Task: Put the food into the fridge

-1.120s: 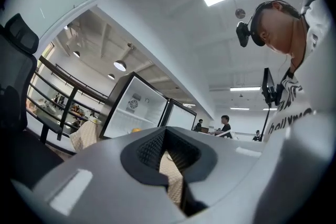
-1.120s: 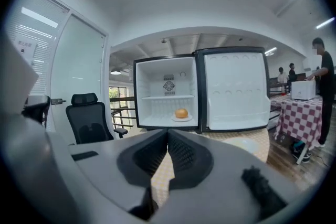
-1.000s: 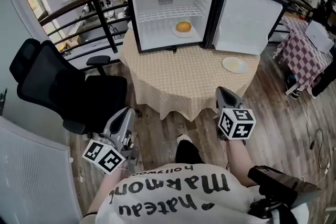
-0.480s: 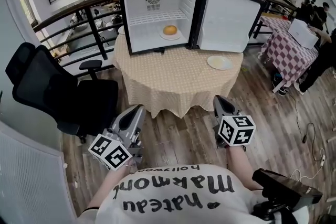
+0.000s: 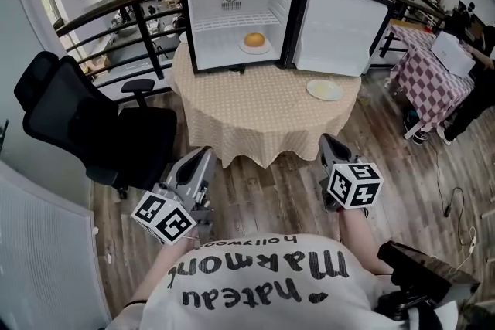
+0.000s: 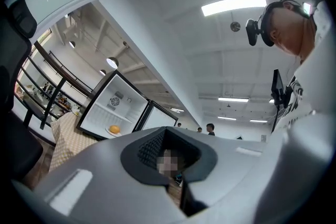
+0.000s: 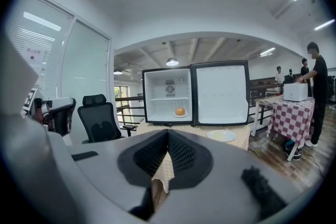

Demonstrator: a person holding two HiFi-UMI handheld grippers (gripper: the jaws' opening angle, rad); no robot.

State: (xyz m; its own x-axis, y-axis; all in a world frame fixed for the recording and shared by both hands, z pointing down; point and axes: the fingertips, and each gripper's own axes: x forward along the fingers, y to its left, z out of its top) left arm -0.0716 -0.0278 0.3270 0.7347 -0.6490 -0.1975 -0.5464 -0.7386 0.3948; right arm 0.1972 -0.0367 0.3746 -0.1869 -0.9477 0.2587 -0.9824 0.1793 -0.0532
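In the head view, a small fridge (image 5: 240, 11) is seen standing on a round table (image 5: 263, 120) covered with a beige cloth. Its door (image 5: 340, 31) is swung fully open to the right. The food (image 5: 254, 39), a round orange-yellow piece, is found inside the fridge on a white plate (image 5: 255, 48) on the fridge floor, below a wire shelf. A second, empty plate (image 5: 324, 90) is seen on the cloth just in front of the open door. A black office chair (image 5: 85, 127) is placed to the left of the table. The left gripper (image 5: 201, 160) and the right gripper (image 5: 330, 144) are held low over the wooden floor, well apart from the table, and both are pointed toward it.

In the left gripper view, the fridge and the food are seen far off at the left. The jaws appear to be closed together with nothing between them, though a blurred patch is laid over part of the gap, so this is less sure.

In the right gripper view, the jaws are seen pressed together at their tips with nothing held. The fridge, the food and the empty plate are framed straight ahead above them. A table with a checked cloth (image 7: 294, 113) is seen at the right.
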